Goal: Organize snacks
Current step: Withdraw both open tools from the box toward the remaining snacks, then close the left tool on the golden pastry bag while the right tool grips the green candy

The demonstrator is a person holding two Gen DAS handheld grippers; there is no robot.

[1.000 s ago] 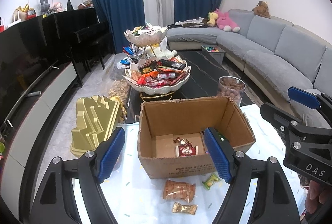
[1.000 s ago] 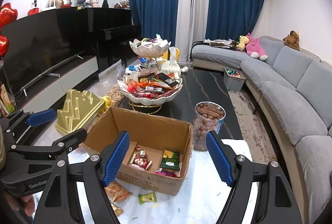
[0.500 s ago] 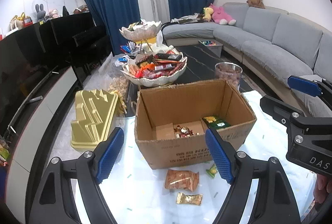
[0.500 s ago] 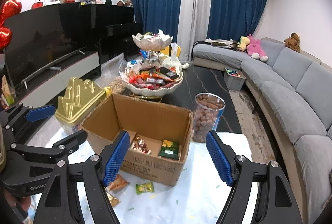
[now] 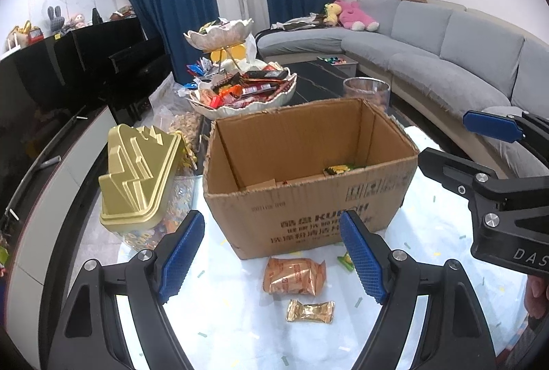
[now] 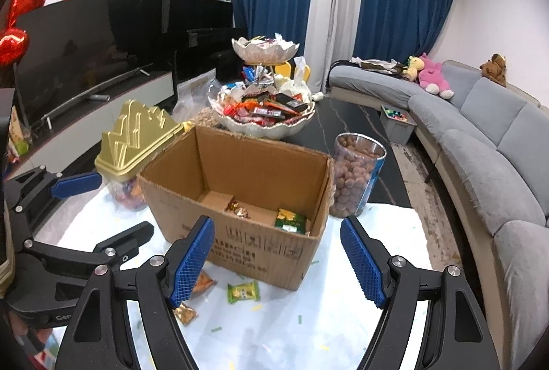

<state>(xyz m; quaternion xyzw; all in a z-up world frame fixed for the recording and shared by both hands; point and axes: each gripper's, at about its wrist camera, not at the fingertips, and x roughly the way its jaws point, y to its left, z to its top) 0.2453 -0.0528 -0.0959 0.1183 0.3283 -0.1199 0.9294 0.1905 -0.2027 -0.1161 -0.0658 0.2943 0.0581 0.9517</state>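
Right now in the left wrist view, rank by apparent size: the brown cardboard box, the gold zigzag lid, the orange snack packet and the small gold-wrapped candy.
1. Brown cardboard box
2. Gold zigzag lid
3. Orange snack packet
4. Small gold-wrapped candy, though it lies nearest the camera.

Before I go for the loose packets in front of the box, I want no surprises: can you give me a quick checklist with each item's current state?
1. Left hand-held gripper open and holding nothing: ok.
2. Right hand-held gripper open and holding nothing: ok.
3. Orange snack packet lies flat on the tablecloth, nothing on top: ok.
4. Gold candy lies apart from the orange packet: ok.
5. Cardboard box upright, top open, room inside: ok.
6. Green candy clear for the left gripper: cannot tell, since its right finger partly hides the candy.
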